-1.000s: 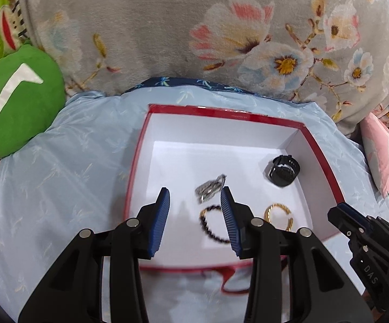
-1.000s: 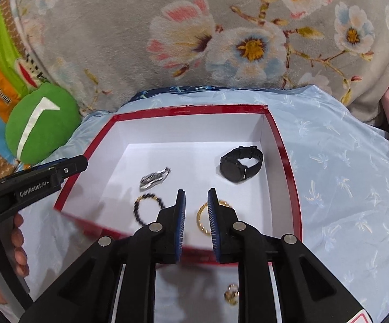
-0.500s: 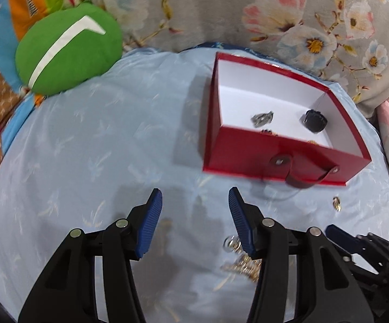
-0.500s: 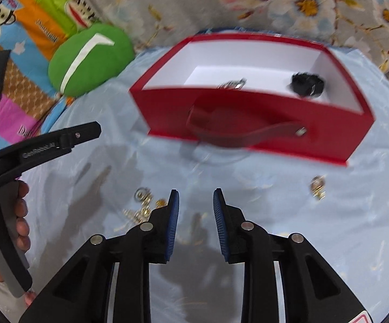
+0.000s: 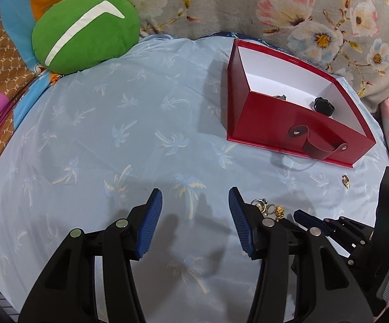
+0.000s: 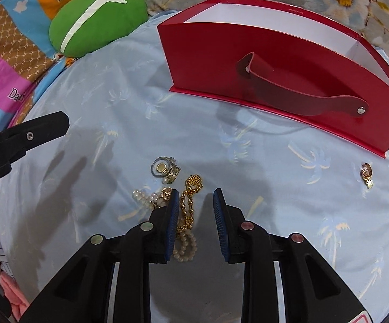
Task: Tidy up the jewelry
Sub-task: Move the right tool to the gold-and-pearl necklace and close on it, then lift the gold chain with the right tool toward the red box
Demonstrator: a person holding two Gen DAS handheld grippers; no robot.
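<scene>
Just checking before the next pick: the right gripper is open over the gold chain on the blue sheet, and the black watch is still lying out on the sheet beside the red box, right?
Not quite. The black watch is inside the red box, as the left wrist view shows. The rest holds: in the right wrist view the right gripper is open over the gold chain on the blue sheet.

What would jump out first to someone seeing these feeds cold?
The red box on the pale blue sheet, a black watch inside it. Then the tangle of gold chain and pearls in front of it, partly between the open right gripper fingers. A green cushion sits far left.
</scene>
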